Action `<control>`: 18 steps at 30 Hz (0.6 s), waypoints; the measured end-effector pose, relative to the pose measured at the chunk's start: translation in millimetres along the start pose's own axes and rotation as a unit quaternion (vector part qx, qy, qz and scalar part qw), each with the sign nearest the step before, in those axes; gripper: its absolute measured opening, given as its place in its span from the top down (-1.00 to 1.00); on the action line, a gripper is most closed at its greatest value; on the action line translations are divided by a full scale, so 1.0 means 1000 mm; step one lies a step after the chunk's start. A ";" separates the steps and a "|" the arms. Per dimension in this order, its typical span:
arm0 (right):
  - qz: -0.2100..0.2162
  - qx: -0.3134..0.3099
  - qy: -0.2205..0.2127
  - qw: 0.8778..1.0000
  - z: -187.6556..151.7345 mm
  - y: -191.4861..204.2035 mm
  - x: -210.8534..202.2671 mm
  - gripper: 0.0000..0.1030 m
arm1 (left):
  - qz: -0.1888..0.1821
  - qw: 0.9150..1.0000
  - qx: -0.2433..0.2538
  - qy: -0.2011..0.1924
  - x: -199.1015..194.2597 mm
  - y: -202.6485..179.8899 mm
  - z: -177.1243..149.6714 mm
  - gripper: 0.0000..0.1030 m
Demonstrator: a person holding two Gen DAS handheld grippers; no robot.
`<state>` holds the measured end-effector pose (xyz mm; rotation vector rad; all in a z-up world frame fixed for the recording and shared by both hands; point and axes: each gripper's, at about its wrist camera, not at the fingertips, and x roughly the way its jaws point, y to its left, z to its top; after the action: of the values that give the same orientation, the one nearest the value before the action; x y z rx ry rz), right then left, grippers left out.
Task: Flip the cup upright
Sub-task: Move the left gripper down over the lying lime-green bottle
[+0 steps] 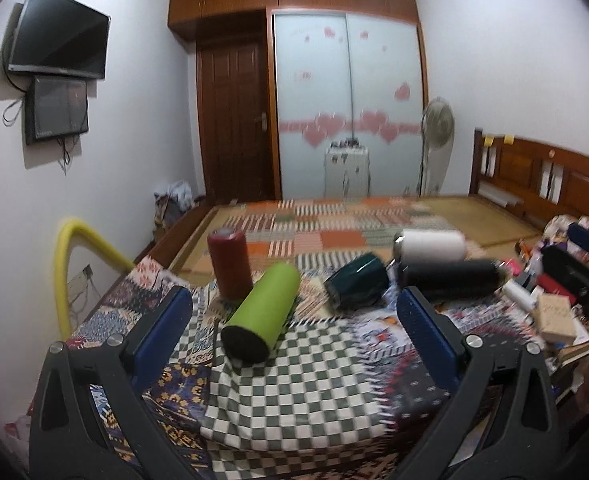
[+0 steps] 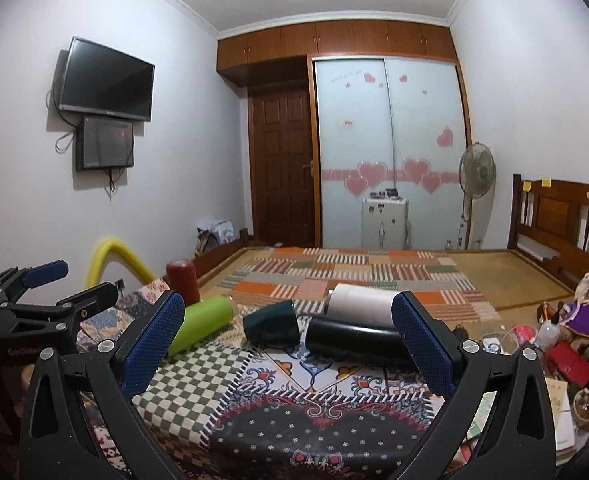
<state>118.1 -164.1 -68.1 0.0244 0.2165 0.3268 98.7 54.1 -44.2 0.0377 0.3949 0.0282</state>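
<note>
Several cups lie on the patchwork bedspread. A green cup lies on its side, dark end toward me. A dark teal cup, a black cup and a white cup lie on their sides too. A dark red cup stands upright behind the green one. My left gripper is open and empty, just short of the green cup. My right gripper is open and empty, in front of the teal and black cups.
The bed reaches back to a wardrobe and door. Clutter of boxes and bottles lies at the right. A yellow foam tube arches at the left. The other gripper shows at the frame's right edge and the left.
</note>
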 end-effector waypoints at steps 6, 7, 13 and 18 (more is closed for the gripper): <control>-0.005 0.000 0.027 1.000 -0.007 -0.006 0.030 -1.00 | -0.003 0.997 0.005 0.073 0.068 0.023 -0.003 -1.00; -0.006 -0.001 0.032 0.999 -0.008 -0.008 0.036 -1.00 | -0.003 0.996 0.008 0.091 0.085 0.027 -0.003 -1.00; -0.004 -0.002 0.058 0.998 -0.014 -0.015 0.068 -1.00 | -0.013 0.984 0.031 0.177 0.161 0.034 -0.004 -0.82; 0.000 0.001 0.077 0.997 -0.019 -0.020 0.089 -1.00 | -0.034 0.971 0.034 0.233 0.203 0.040 -0.004 -0.80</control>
<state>202.0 -154.4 -106.4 0.0020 0.3707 0.3294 283.9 100.8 -123.8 0.0858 0.8663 -0.0446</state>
